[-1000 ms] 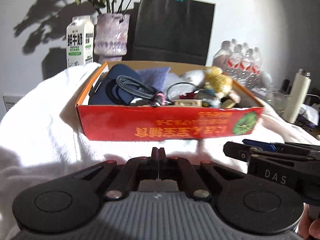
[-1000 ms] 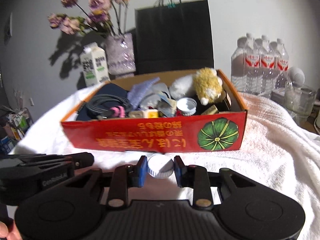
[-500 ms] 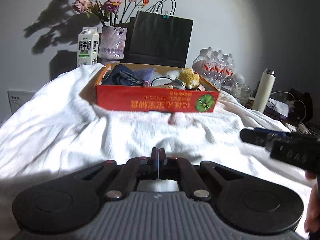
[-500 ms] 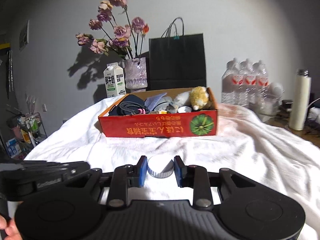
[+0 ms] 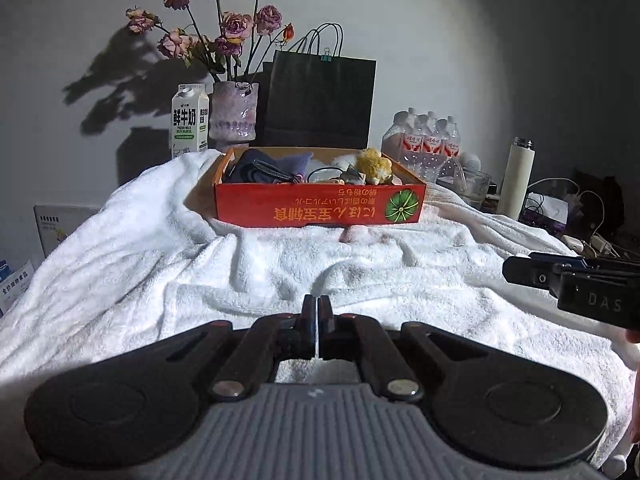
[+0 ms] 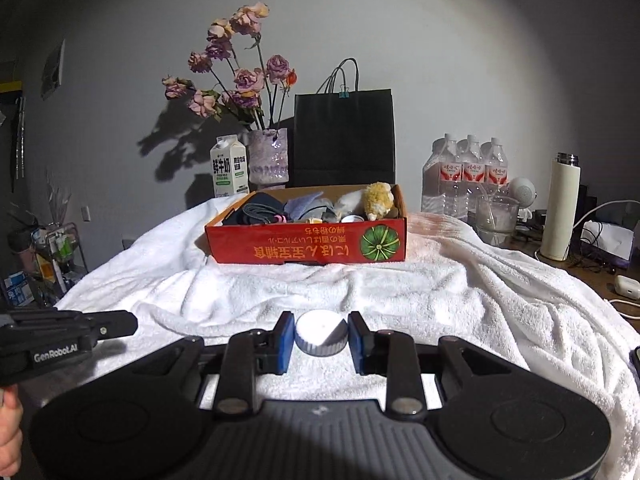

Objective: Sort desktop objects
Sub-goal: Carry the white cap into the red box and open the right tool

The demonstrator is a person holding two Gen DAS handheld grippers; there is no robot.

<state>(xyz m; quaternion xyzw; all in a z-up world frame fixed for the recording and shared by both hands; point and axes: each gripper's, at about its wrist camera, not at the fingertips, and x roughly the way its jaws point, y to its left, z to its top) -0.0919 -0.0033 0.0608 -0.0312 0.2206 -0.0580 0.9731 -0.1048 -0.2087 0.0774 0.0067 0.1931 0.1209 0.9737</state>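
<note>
Right gripper clasps a white ribbed round cap; left gripper clenched empty; both well short of the red cardboard box, straight ahead

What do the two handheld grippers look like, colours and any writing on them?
Both are matte black with a ribbed grey body between two round black discs, and silver pivot pins on the linkage arms. The left gripper has plain black fingers; seen from the side it bears "GenRobot.AI" in white. The right gripper has blue pads on its fingers and "DAS" lettering on its side.
</note>
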